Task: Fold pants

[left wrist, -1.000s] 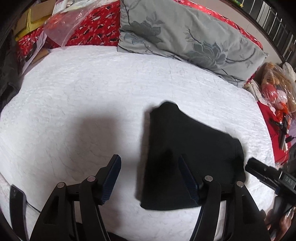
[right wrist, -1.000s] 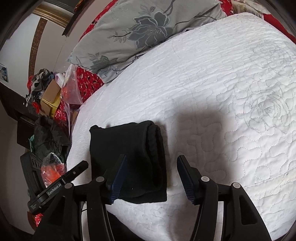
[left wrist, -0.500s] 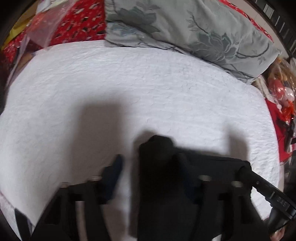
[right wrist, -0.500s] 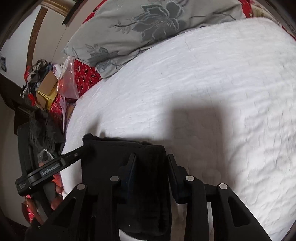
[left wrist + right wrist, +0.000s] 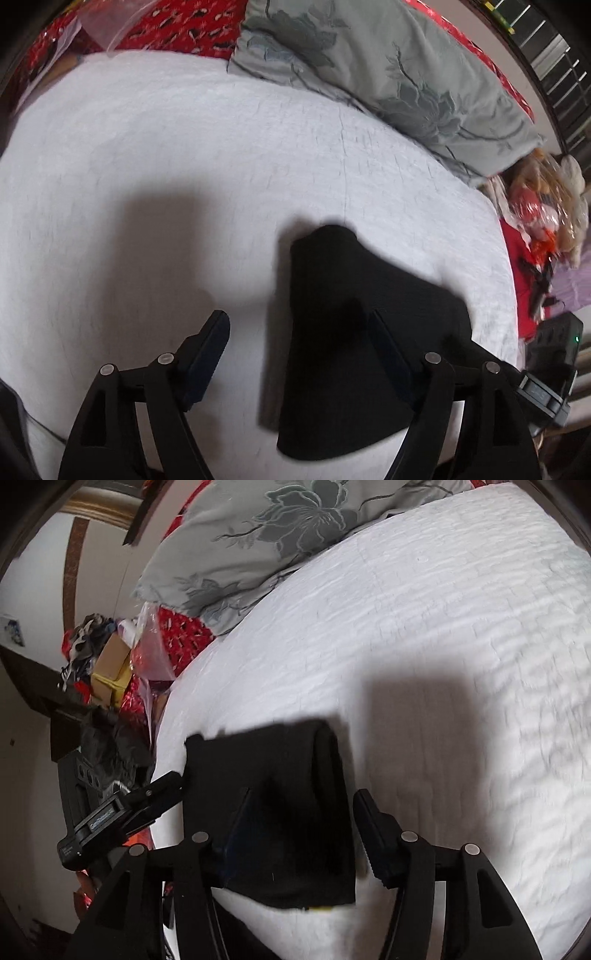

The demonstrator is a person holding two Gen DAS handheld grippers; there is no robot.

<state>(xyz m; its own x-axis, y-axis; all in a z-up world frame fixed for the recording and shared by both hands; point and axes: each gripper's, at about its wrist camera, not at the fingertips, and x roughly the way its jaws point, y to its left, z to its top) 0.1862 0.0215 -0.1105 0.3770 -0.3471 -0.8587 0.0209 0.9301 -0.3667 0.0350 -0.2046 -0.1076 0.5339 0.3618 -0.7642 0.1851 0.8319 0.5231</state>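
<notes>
left gripper (image 5: 295, 350): jaws spread wide, nothing between them. its left finger stood over bare white quilt (image 5: 166, 184); its right finger lay over the left part of the black pants (image 5: 354, 317), whether touching the cloth or just above it could not be told. half a second earlier this view was blurred and lower over the bundle; now it sat further back and steadier, as it had a second ago.

pants: folded down to a compact dark block, lying on the quilt just ahead of and between the two grippers. seen from the left gripper the block tapered to a rounded corner at the far end and widened toward the near edge. from the right gripper (image 5: 303, 830) the pants (image 5: 273, 775) showed a thick rolled fold along their right side and a flat, squared near edge. no loose leg or trailing hem seen in either view.

right gripper: half a second ago its jaws were narrowed around the rolled edge; now they stood apart again, left finger over the cloth, right finger just off the fold over the quilt. it held nothing.

judgement: both tools had let go and backed off, so the folding looked essentially finished, with the bundle keeping its shape unaided. grey floral pillow (image 5: 280, 528) lay well beyond, apart from the pants.
</notes>
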